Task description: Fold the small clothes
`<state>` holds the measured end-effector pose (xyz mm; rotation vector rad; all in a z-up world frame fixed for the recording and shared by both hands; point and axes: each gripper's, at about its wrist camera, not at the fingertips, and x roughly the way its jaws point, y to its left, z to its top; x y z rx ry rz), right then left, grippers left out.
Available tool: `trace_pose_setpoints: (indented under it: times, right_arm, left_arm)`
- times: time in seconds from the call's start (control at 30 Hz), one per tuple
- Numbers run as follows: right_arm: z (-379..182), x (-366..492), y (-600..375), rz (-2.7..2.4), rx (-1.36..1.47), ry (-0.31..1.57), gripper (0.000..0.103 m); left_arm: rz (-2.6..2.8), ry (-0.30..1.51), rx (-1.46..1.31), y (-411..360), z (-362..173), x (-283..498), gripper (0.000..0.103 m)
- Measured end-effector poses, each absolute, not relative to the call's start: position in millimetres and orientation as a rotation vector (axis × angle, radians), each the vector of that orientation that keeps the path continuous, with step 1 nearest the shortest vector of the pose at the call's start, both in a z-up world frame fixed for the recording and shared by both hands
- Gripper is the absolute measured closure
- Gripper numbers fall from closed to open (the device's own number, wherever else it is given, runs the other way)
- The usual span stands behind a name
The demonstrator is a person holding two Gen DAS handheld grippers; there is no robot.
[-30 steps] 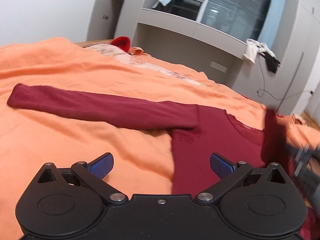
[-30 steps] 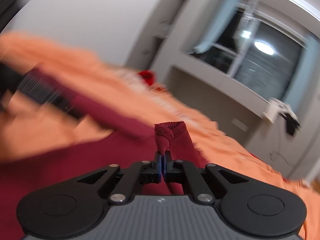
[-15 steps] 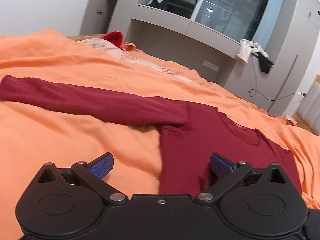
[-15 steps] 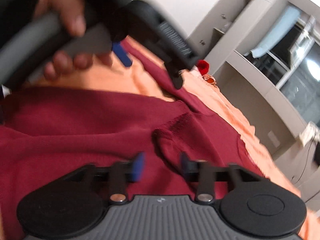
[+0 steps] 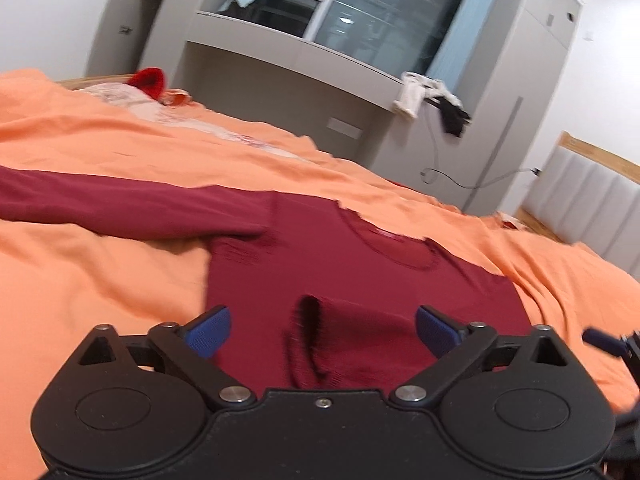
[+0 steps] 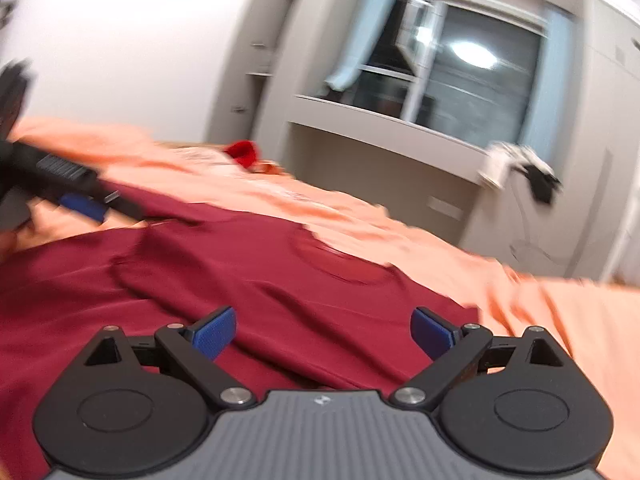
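Observation:
A dark red long-sleeved top [image 5: 320, 256] lies flat on the orange bedspread [image 5: 80, 280]. Its left sleeve [image 5: 120, 208] stretches out to the left. Its other sleeve is folded across the body, the cuff [image 5: 316, 332] lying just ahead of my left gripper [image 5: 322, 330], which is open and empty above it. In the right wrist view the top [image 6: 240, 272] fills the foreground, and my right gripper [image 6: 324, 330] is open and empty over it. The left gripper's fingers [image 6: 80, 204] show at the far left there.
A red item [image 5: 150, 80] and pale patterned cloth [image 5: 120, 96] lie at the far end of the bed. Grey built-in shelving with a window [image 5: 360, 12] stands behind. Clothes [image 5: 432, 100] hang off its ledge. A padded headboard [image 5: 580, 196] is at right.
My right gripper carried the sleeve cuff across the top's body, opened and let it go, then drew back. My left gripper stayed open and moved right, over the folded cuff.

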<state>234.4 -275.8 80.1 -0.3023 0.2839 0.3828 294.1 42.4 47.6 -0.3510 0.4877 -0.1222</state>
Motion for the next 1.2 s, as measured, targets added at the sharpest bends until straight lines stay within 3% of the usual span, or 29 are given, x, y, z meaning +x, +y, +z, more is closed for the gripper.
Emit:
trace_pose_setpoints:
  times: [0.2,0.37,0.53,0.87,1.1,1.2]
  right_arm:
    - [75.8,237.2,-313.5,0.326,-0.267,0.326,0.006]
    - [73.3,246.7,-325.5,0.293,-0.232,0.335,0.006]
    - [74.1,251.5,-328.1,0.271,-0.196,0.338,0.006]
    - [74.5,257.6,-333.1,0.24,-0.2,0.347,0.004]
    - [67.3,267.6,-341.2,0.152,-0.232,0.382,0.002]
    - [63.4,273.4,-348.4,0.095,-0.255,0.392,0.001]
  left_arm:
    - [-0.186,0.568,-0.307,24.2,34.7,301.2,0.045]
    - [-0.167,0.616,-0.264,16.3,24.7,308.0,0.057]
    - [-0.136,0.635,-0.252,16.6,19.5,312.8,0.089]
    - [-0.268,0.605,-0.172,11.0,23.9,280.6,0.094]
    - [-0.275,0.699,-0.125,12.3,18.5,274.1,0.094]
    - [-0.284,0.681,-0.146,18.1,21.0,272.5,0.088]
